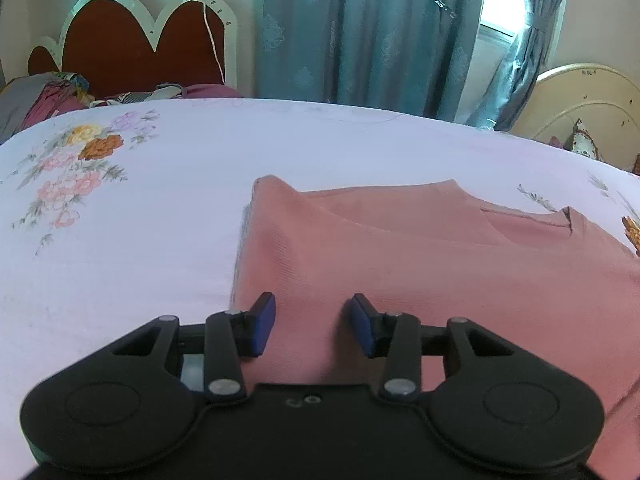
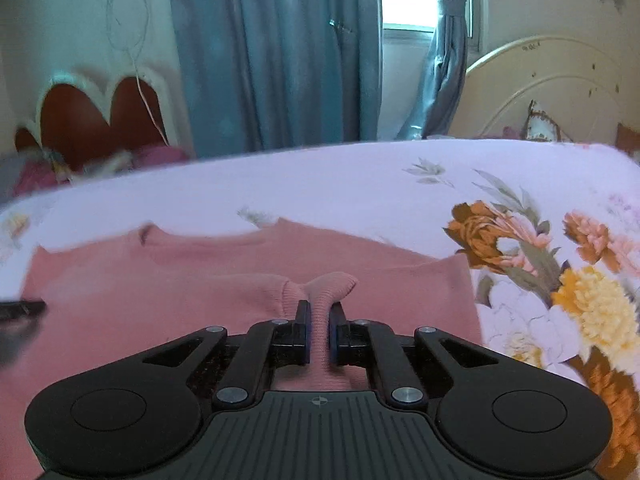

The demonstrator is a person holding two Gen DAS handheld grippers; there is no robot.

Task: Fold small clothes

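Note:
A small pink knit sweater (image 1: 420, 256) lies flat on the floral bed sheet (image 1: 160, 208), its left side folded in. My left gripper (image 1: 313, 326) is open, its blue pads hovering over the sweater's near left part and holding nothing. In the right wrist view the sweater (image 2: 160, 292) fills the lower left. My right gripper (image 2: 319, 330) is shut on the ribbed cuff of the pink sleeve (image 2: 330, 286), which bunches up between the fingers above the sweater's body. A dark tip of the other gripper (image 2: 22, 308) shows at the left edge.
A red and white headboard (image 1: 132, 40) with heaped bedding (image 1: 44, 96) stands at the back left. Blue curtains (image 1: 368, 32) hang behind the bed. A cream headboard (image 2: 552, 88) is at the back right. The sheet (image 2: 360, 184) stretches beyond the sweater.

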